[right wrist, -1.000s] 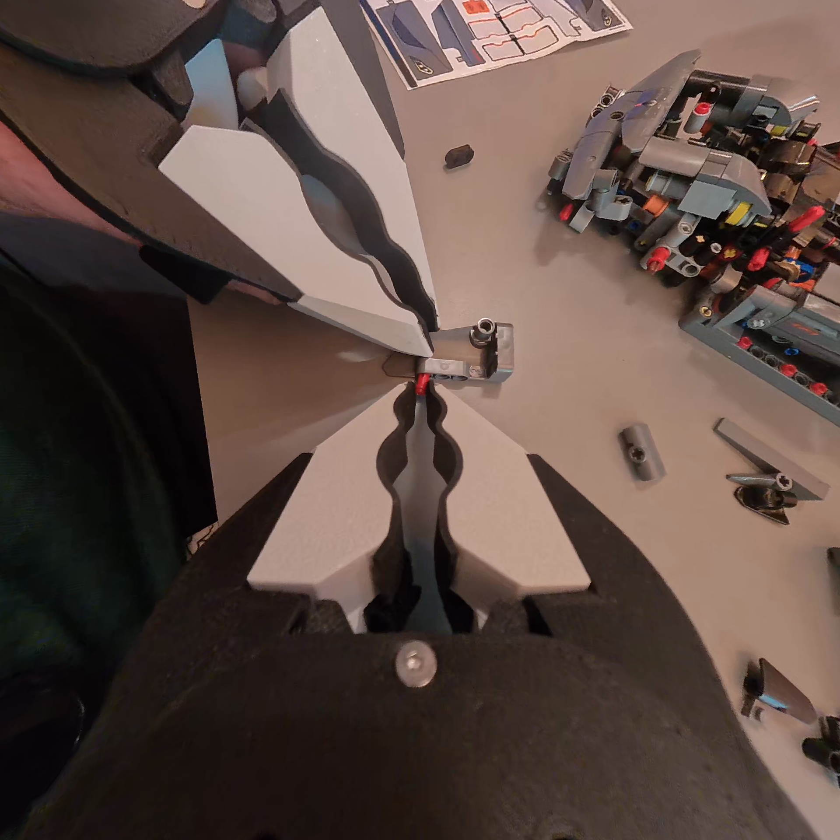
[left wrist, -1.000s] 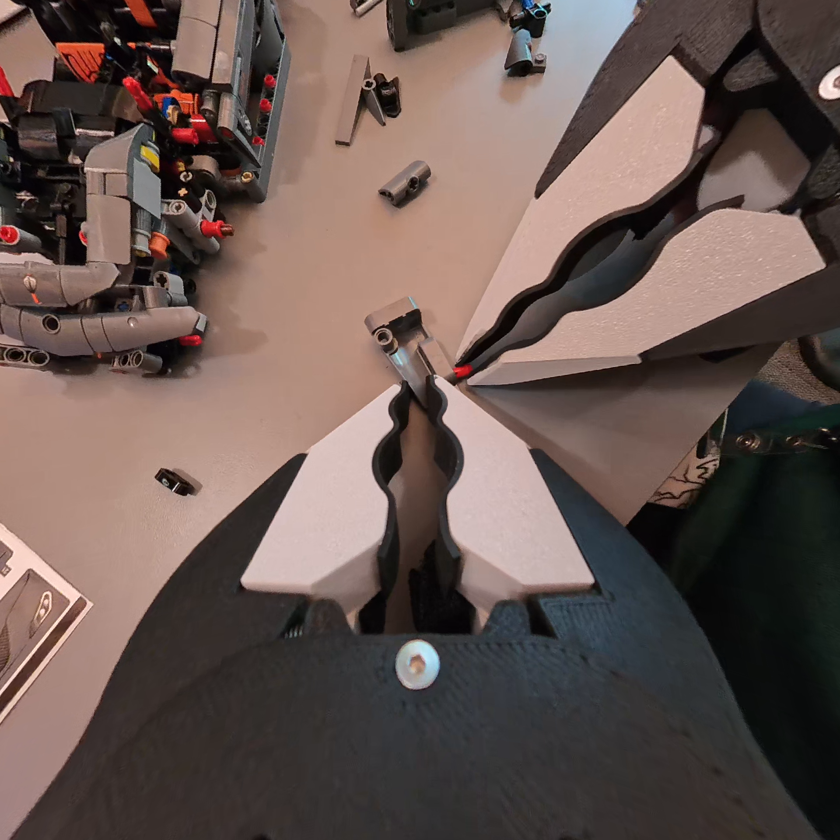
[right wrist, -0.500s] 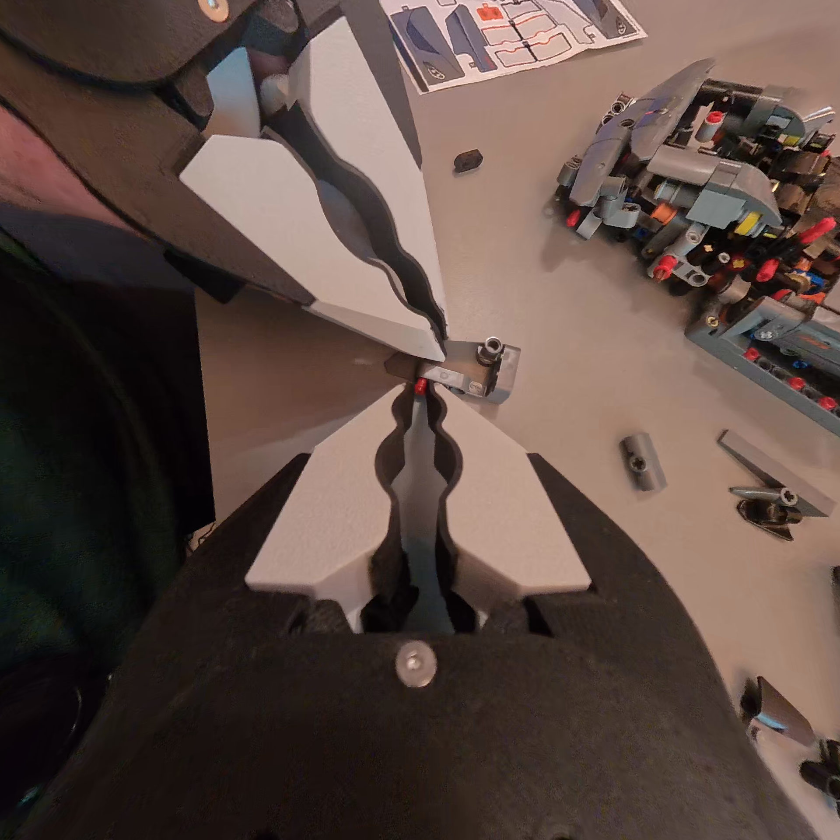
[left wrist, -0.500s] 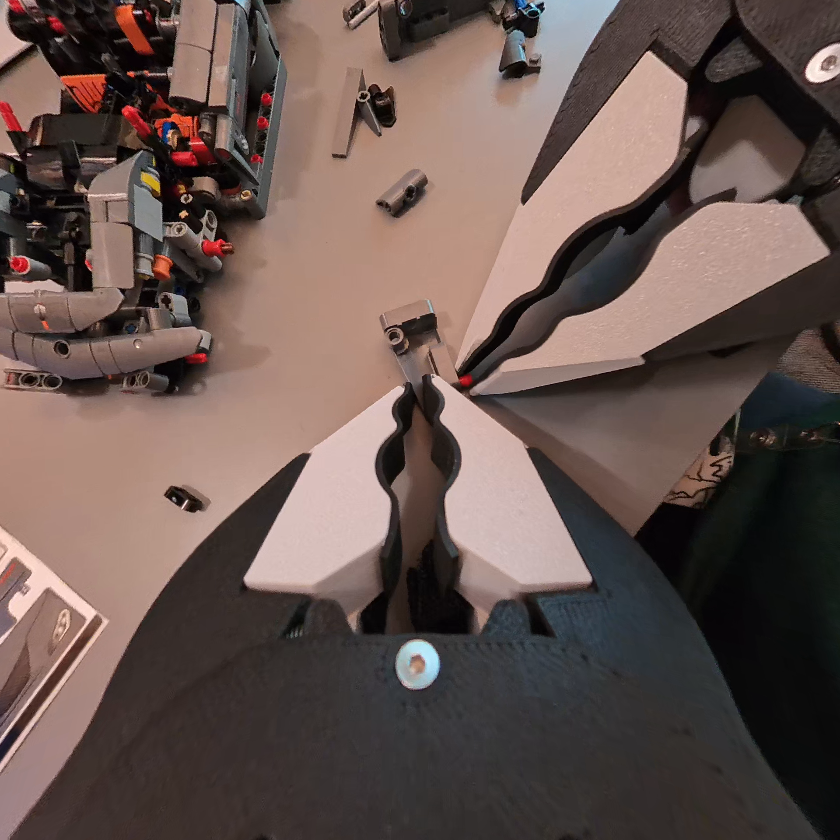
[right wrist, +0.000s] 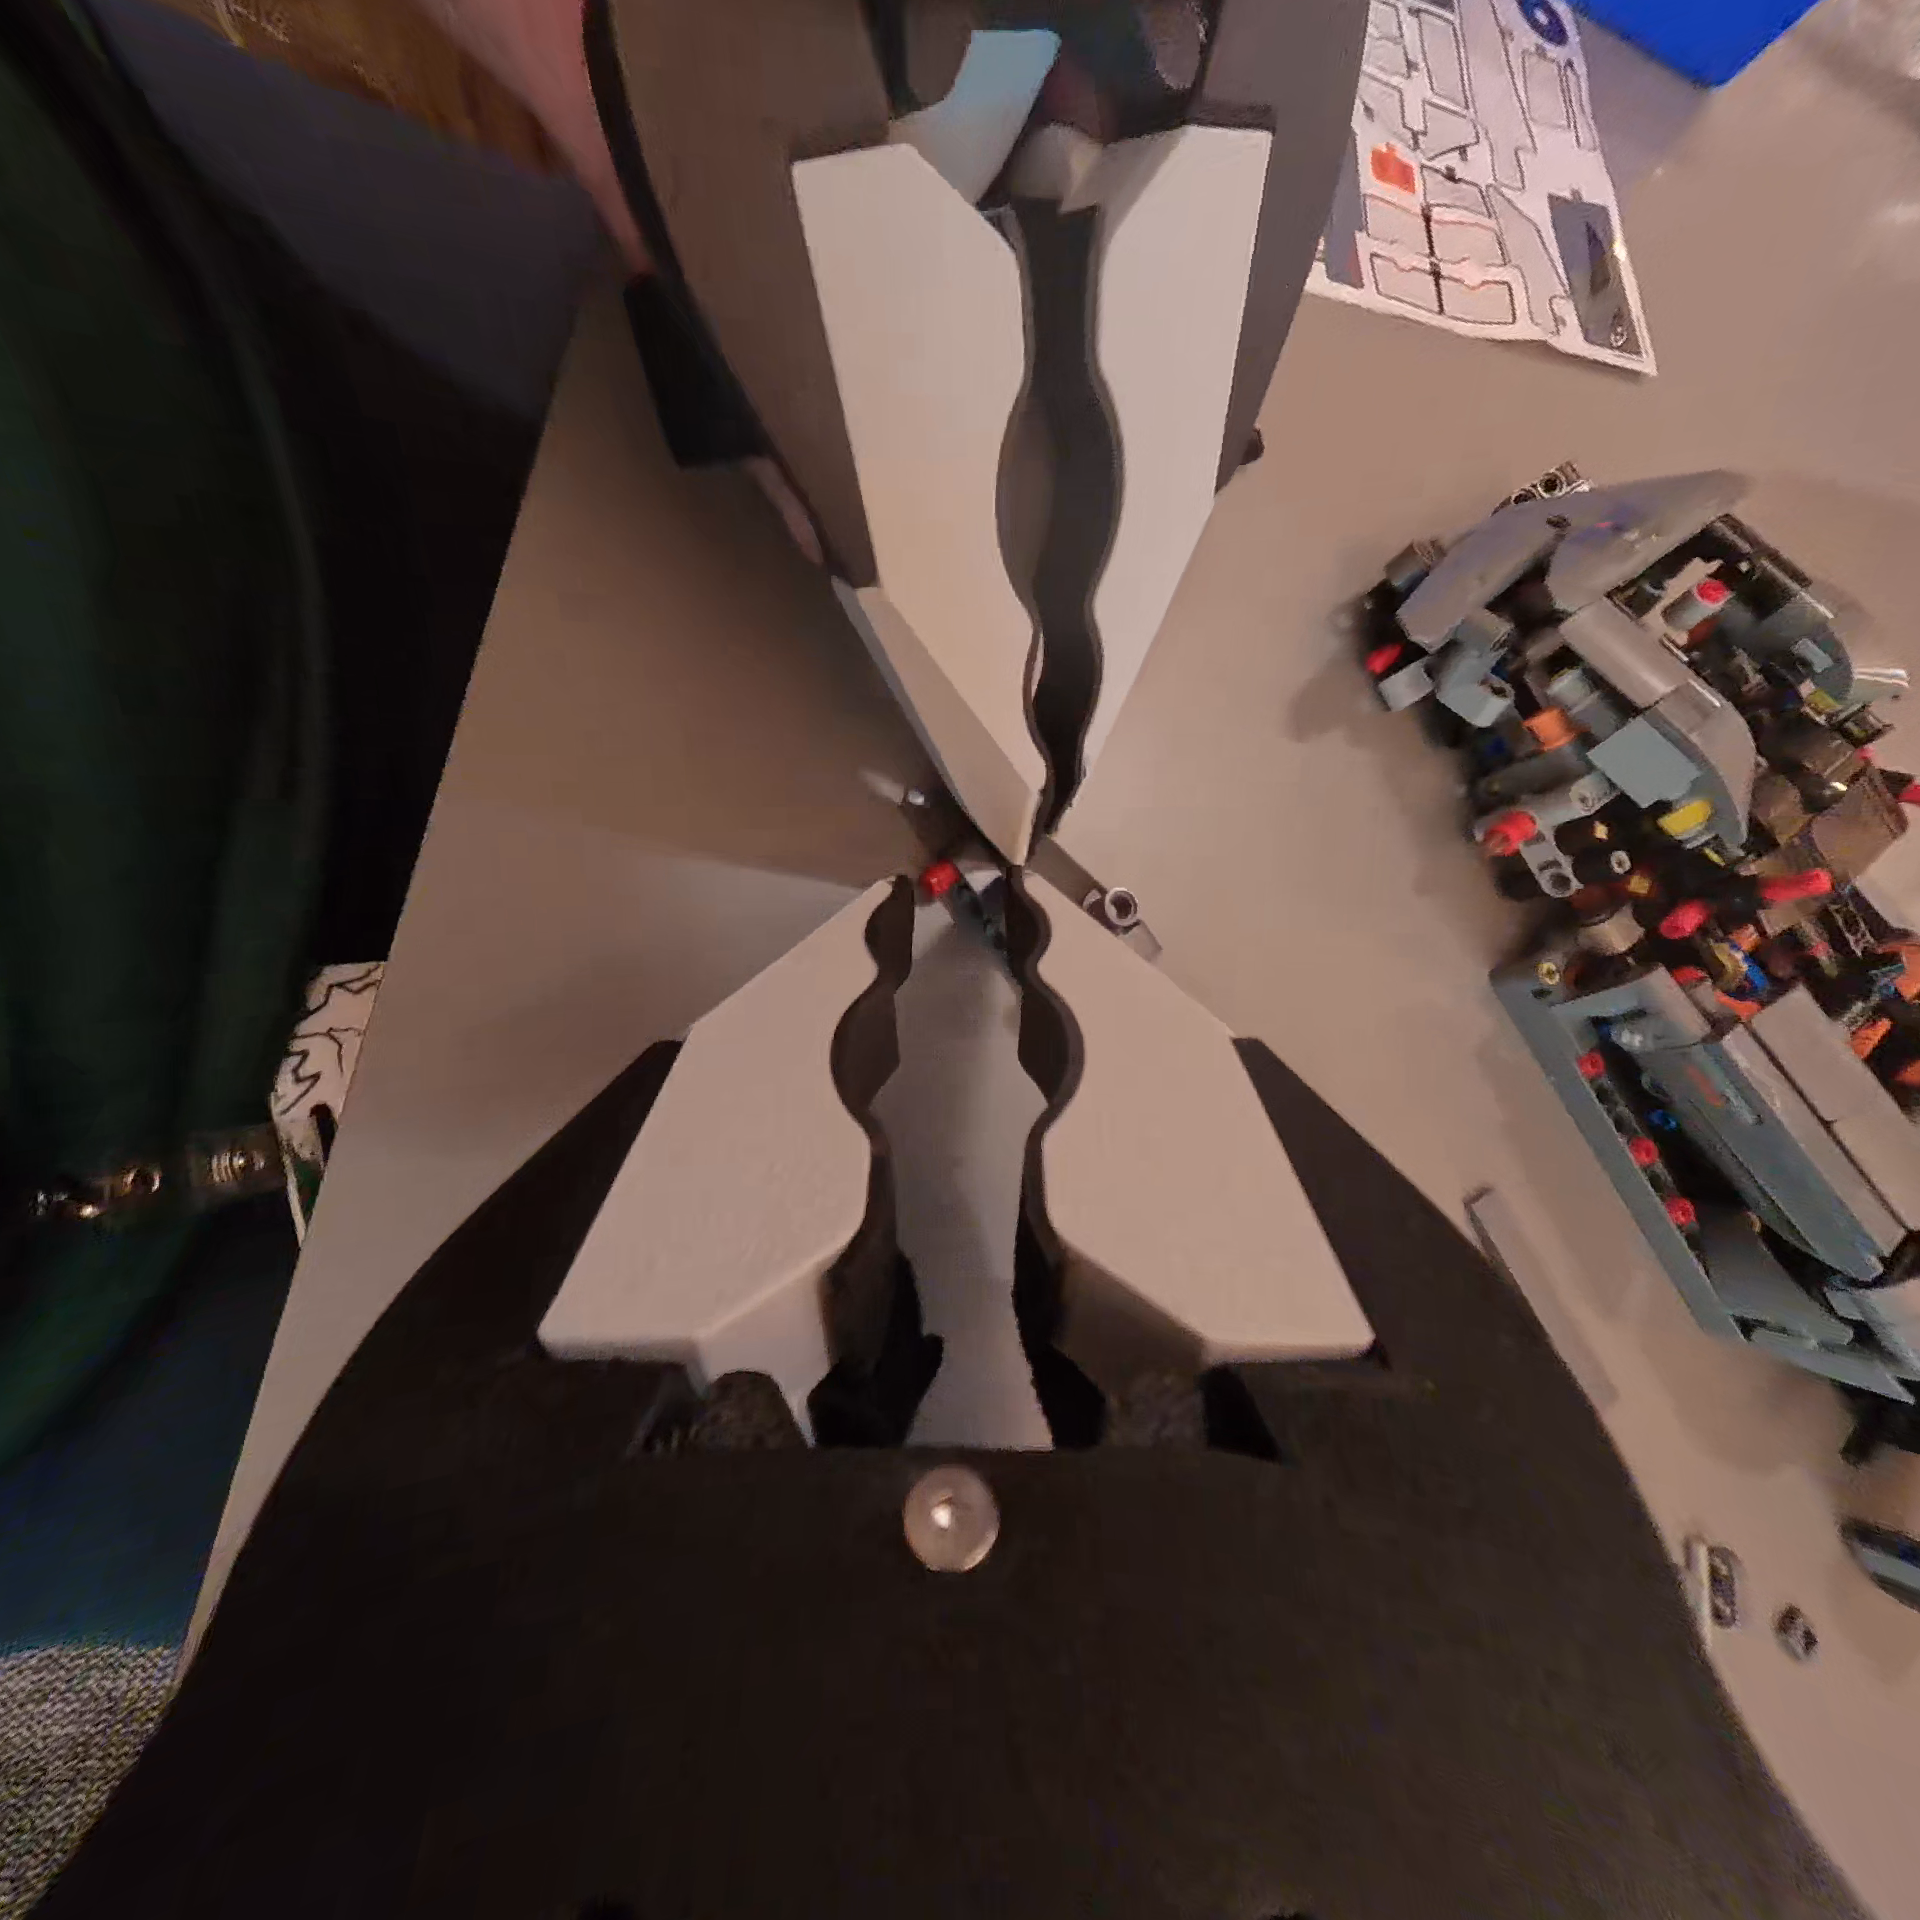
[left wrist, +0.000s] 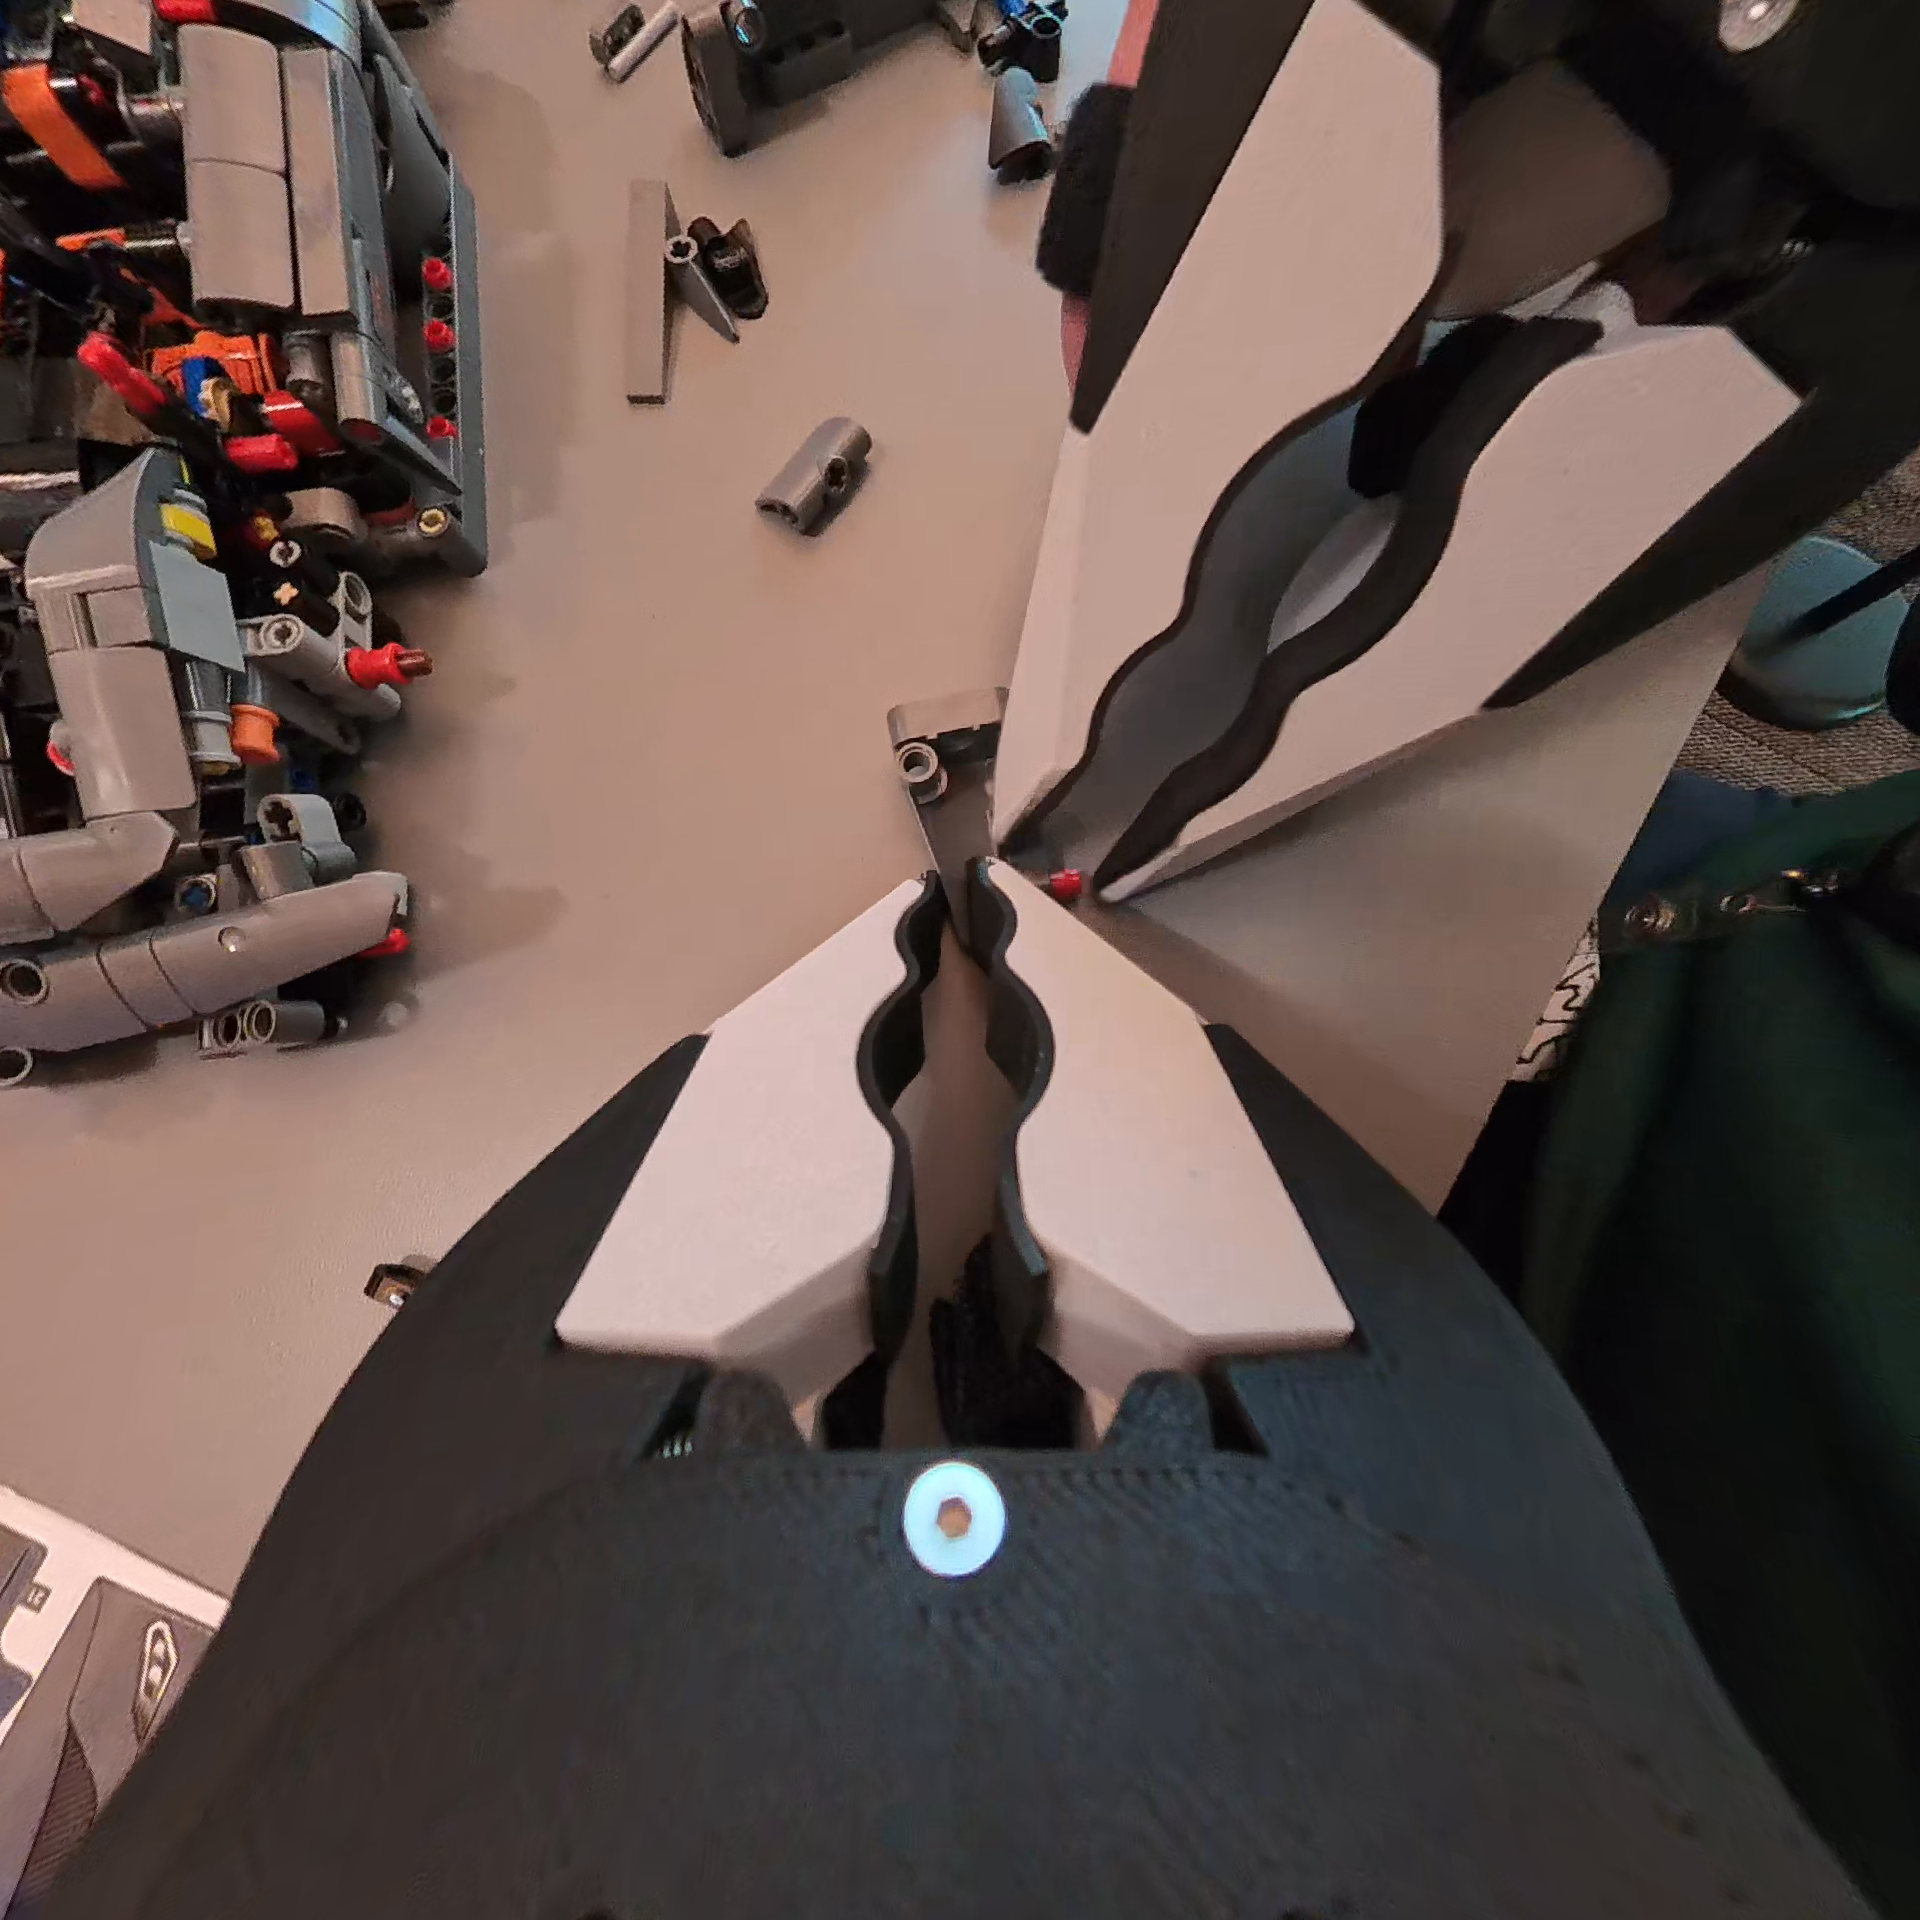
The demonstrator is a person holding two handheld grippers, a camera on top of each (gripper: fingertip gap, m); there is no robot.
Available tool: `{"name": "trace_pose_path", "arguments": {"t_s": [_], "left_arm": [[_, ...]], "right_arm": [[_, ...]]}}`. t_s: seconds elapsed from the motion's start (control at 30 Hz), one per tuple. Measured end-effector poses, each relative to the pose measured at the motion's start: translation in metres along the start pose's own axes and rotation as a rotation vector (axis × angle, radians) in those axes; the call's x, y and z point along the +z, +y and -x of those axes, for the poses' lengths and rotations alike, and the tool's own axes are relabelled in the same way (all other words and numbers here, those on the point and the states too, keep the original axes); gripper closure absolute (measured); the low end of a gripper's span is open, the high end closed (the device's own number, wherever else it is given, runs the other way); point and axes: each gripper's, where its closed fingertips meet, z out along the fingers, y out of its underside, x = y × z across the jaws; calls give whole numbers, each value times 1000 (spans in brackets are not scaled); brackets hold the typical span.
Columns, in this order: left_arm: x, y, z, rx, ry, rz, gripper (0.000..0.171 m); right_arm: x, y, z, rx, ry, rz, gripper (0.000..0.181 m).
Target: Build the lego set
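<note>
The left tongs (left wrist: 958, 883) were pinched tight on a small grey panel piece (left wrist: 951, 764), held just above the bench (left wrist: 644, 790). And there were the right tongs (right wrist: 961, 888), parted a little, with a red pin (right wrist: 940, 878) at their tips, right against that same piece; whether they truly gripped the pin, the view could not settle. By my reading the pin was only just going in.

Off to one side sat the big grey model (left wrist: 208, 582), well built up with red and orange bits showing, so a good share of the set looked done. Plenty was left, though: a grey connector (left wrist: 816, 476), a long grey wedge with a black part (left wrist: 681, 275) and more loose parts (left wrist: 769, 62) lay scattered, apart from the model.

The bench was plain grey and matte. A printed sheet (right wrist: 1496, 197) lay at its far side, and speckled carpet (right wrist: 73, 1745) showed beyond the near edge.
</note>
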Motion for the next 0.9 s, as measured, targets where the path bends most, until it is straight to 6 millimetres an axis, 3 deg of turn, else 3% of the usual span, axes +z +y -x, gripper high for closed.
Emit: {"name": "trace_pose_path", "arguments": {"t_s": [0.6,0.73,0.9], "left_arm": [[0,-2,3,-44,28,-40,170],[-2,0,19,-77,-19,-36,170],[-2,2,31,-92,-58,-33,168]], "right_arm": [[2,0,-6,105,13,-24,170],[-27,5,-14,203,127,-38,158],[-93,46,-30,454,405,46,167]]}}
